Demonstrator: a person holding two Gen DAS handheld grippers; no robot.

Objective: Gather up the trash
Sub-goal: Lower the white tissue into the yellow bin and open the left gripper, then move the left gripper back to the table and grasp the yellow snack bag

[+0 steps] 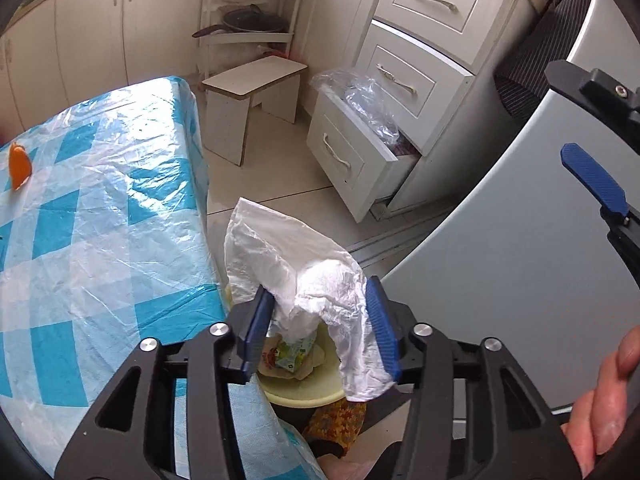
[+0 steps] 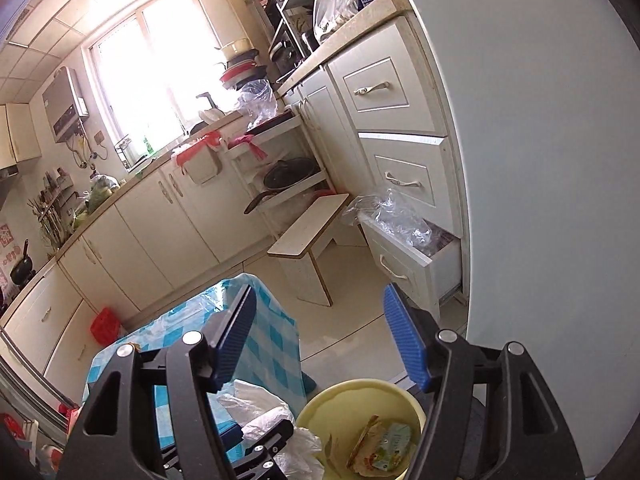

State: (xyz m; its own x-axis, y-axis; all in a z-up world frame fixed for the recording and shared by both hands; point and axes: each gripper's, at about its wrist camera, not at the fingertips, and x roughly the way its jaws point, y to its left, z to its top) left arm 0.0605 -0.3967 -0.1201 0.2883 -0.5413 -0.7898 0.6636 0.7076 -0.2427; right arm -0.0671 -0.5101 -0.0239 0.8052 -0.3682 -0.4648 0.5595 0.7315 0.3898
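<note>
My left gripper (image 1: 320,320) holds a crumpled white tissue (image 1: 304,268) between its blue pads, right above a pale yellow bin (image 1: 304,394) that has wrappers inside. The jaws are partly apart with the tissue draped between them. In the right wrist view the bin (image 2: 316,412) sits below my right gripper (image 2: 320,340), which is open and empty. The tissue (image 2: 276,420) and the left gripper's tip show at the bottom left there. An orange peel (image 1: 19,166) lies on the blue checked table (image 1: 100,220).
A grey fridge door (image 1: 520,220) stands close on the right. An open white drawer (image 1: 360,160) holds clear plastic. A small white stool (image 1: 248,92) stands on the tiled floor. Cabinets line the far wall.
</note>
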